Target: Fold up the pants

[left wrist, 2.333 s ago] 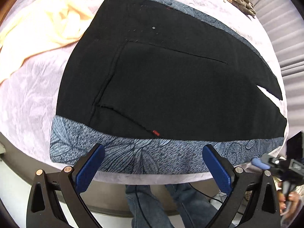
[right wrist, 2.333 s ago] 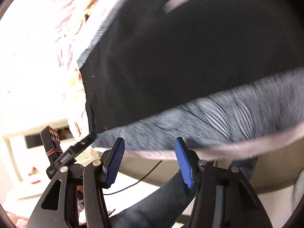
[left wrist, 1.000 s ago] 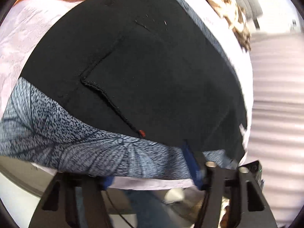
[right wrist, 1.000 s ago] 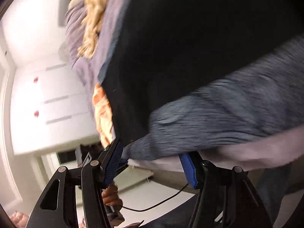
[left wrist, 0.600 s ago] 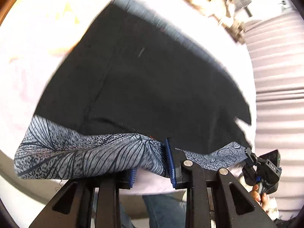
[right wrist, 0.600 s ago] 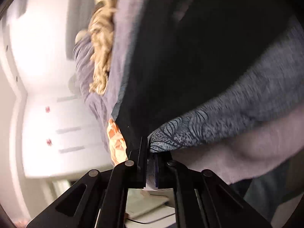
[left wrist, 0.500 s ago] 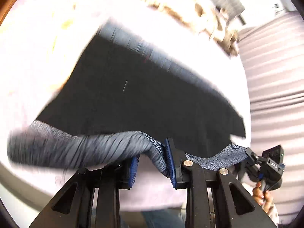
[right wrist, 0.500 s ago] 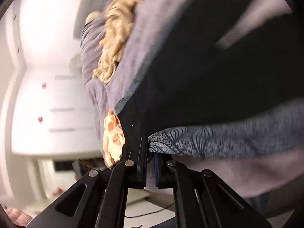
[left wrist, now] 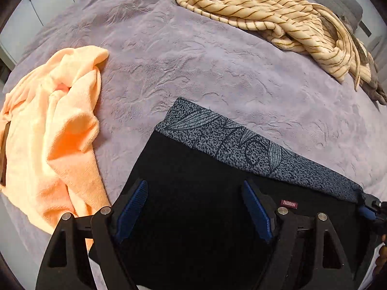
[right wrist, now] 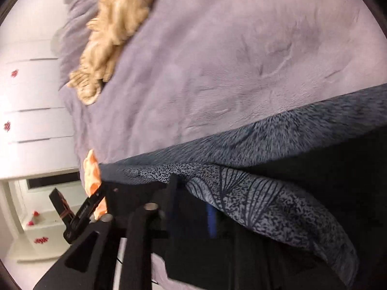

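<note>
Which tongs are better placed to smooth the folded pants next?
Left, probably. The left tongs hang open over the black pants, gripping nothing; the right tongs look buried under the patterned waistband.

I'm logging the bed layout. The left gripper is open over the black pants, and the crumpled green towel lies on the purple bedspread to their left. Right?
Not quite: the towel is orange, not green. The left wrist view shows the orange towel crumpled on the purple bedspread, left of the black pants, with the left gripper open over them.
</note>
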Motion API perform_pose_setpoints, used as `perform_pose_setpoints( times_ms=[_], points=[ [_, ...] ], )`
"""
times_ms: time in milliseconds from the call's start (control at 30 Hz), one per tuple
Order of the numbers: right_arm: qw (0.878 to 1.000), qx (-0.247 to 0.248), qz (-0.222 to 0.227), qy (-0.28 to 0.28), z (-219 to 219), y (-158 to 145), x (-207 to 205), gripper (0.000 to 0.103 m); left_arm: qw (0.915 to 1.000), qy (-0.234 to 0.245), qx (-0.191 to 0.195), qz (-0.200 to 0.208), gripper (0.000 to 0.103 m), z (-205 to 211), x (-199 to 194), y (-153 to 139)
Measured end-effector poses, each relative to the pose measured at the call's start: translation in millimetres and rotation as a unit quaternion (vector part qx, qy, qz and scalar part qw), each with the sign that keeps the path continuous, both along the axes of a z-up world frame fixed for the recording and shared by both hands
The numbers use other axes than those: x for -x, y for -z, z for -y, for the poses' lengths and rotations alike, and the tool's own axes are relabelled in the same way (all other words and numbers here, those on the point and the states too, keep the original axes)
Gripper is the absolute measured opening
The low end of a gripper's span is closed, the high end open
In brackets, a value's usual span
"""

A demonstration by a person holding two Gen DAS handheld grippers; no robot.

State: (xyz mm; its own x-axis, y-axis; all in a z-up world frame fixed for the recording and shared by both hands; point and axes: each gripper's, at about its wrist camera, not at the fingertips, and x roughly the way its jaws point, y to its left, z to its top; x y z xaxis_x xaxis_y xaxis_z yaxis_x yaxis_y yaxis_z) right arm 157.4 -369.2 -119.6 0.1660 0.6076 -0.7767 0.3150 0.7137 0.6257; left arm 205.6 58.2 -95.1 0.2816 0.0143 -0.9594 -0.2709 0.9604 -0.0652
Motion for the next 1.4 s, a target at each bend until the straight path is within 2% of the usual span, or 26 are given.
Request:
perform_pose_setpoints(
  times_ms=[33, 67, 133, 267, 333, 400, 500, 533, 600, 633, 700, 833, 900, 967, 1067, 1167, 1300, 1400],
  points=[
    [1.000, -0.012, -0.002, 0.012, 1, 2, -2, 0.040, 1.0000, 0.009, 0.001, 0.002, 0.080, 5, 5, -6],
    [1.000, -0.025, 0.003, 0.018, 2, -3, -3, 0.052, 0.9996, 0.027, -0.004, 0.005, 0.080, 12, 12, -14],
    [0.998, -0.056, 0.027, 0.009, 6, -28, 13, 0.062, 0.9960, 0.089, -0.013, 0.007, 0.080, 43, 29, -33],
    [0.993, -0.098, 0.050, 0.032, 29, -67, 81, 0.062, 0.9842, 0.175, 0.026, -0.001, 0.080, 115, 52, -39],
    [0.989, -0.125, 0.036, 0.071, 41, -65, 132, 0.062, 0.9765, 0.211, 0.042, -0.004, 0.080, 159, 58, -29],
    [0.977, -0.164, 0.021, 0.135, 50, -49, 190, 0.062, 0.9705, 0.235, 0.053, -0.010, 0.080, 200, 63, -17],
    [0.962, -0.141, 0.018, 0.233, 67, -27, 254, 0.062, 0.9639, 0.261, 0.042, -0.033, 0.080, 237, 67, 3],
    [0.954, -0.129, 0.021, 0.270, 73, -20, 272, 0.062, 0.9618, 0.268, 0.039, -0.042, 0.080, 243, 70, 8],
    [0.932, -0.108, 0.031, 0.345, 88, -12, 305, 0.062, 0.9563, 0.290, 0.011, -0.035, 0.080, 252, 77, 10],
    [0.922, -0.088, 0.036, 0.375, 96, -14, 320, 0.062, 0.9527, 0.302, 0.005, -0.031, 0.080, 254, 78, 9],
    [0.915, -0.046, 0.053, 0.398, 109, -28, 332, 0.062, 0.9460, 0.323, -0.003, -0.032, 0.080, 257, 79, 7],
    [0.931, 0.105, 0.108, 0.333, 127, -88, 308, 0.062, 0.9452, 0.323, -0.028, -0.037, 0.080, 265, 74, -4],
    [0.938, 0.156, 0.127, 0.281, 147, -112, 279, 0.062, 0.9435, 0.328, -0.034, -0.038, 0.080, 273, 73, -12],
    [0.946, 0.182, 0.138, 0.230, 171, -131, 242, 0.063, 0.9453, 0.322, -0.038, -0.036, 0.080, 284, 72, -21],
    [0.961, 0.179, 0.142, 0.154, 205, -148, 182, 0.069, 0.9516, 0.303, -0.033, -0.041, 0.080, 311, 65, -30],
    [0.972, 0.167, 0.126, 0.104, 246, -150, 127, 0.069, 0.9590, 0.278, -0.037, -0.044, 0.080, 329, 58, -31],
    [0.979, 0.113, 0.133, 0.110, 286, -157, 120, 0.069, 0.9714, 0.234, -0.008, -0.042, 0.080, 354, 45, -29],
    [0.980, 0.106, 0.100, 0.138, 301, -137, 142, 0.069, 0.9733, 0.220, -0.012, -0.064, 0.080, 364, 38, -13]
  ],
)
